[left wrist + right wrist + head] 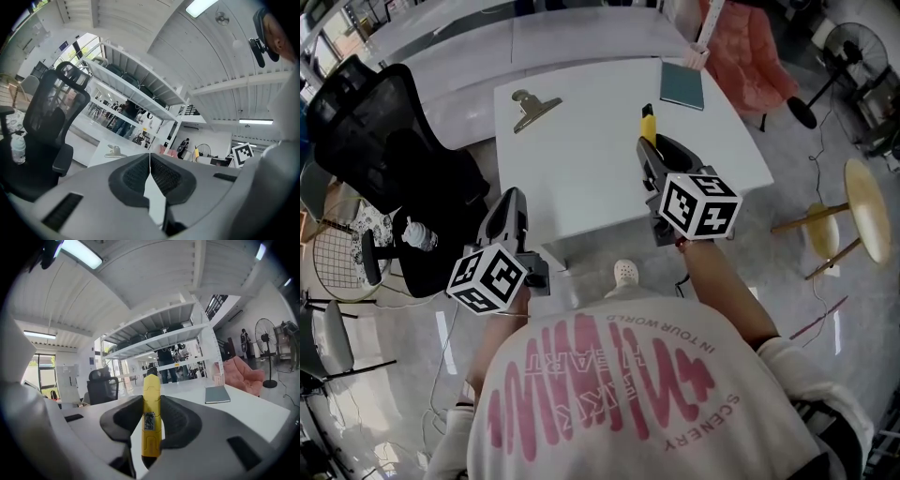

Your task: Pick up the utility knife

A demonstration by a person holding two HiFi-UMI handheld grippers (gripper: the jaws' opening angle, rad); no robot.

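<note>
Evidently the pick-up is all but complete. The right tongs (151, 403) pinch the yellow plastic utility knife (151, 390) squarely between their black ribbed pads. Its nose stands up past the tips and its tail hangs below them. It appears to be held clear of the white rectangular table (581, 169) that lies under and beyond those tongs, so little seems left except keeping the grip secure. The left tongs (150, 165), level and nearer the table's front edge, are pressed together on nothing and take no part.

As for writing, the person's white T-shirt (647, 403), behind both tongs, bears large pink lettering seen upside down. "IN TOUR WORLD" and "SCENERY" can be read, and the big letters look like "HEART". The cubes on the tongs show only black-and-white square patterns. A small dark-printed sticker sits on the knife's body between the right pads, too fine to read.

Beyond the left tongs a brass-coloured metal binder clip (532, 108) lies on the table. Beyond the right tongs, towards the far corner, rests a dark teal notebook (682, 86) with no legible cover text. A black mesh office chair (384, 141) stands out to the left of the left tongs. No brand name shows anywhere.
</note>
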